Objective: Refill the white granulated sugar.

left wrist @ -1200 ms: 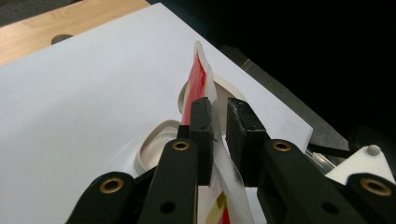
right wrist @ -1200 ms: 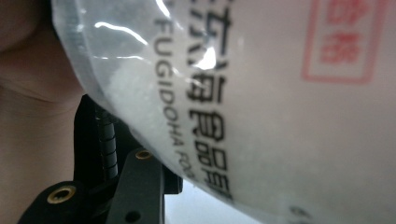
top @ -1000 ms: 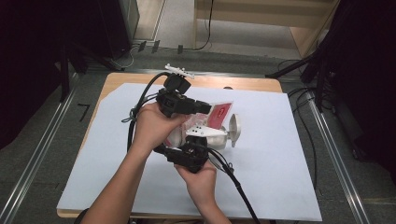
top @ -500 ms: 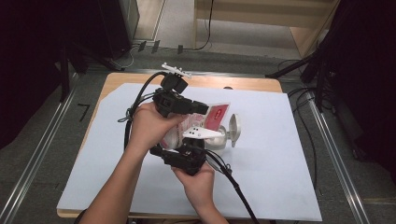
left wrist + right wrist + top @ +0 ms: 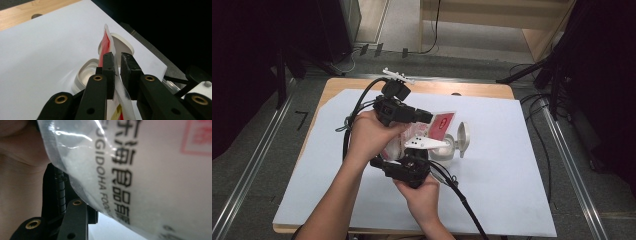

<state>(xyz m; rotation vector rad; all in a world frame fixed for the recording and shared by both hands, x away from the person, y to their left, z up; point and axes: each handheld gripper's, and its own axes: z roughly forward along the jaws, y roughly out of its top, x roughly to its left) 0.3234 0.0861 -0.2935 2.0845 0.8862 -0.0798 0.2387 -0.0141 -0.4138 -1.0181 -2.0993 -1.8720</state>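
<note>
One pouch (image 5: 439, 125), one open container (image 5: 447, 150), two tongs.

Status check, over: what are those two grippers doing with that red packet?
Left gripper shut on packet edge. Right gripper against the packet; grip unclear. Open white jar beneath the packet. Nothing in the way.

Pouch (image 5: 150, 170) hides right gripper's far fingers; its print blurred, cut off by frame edges.
</note>
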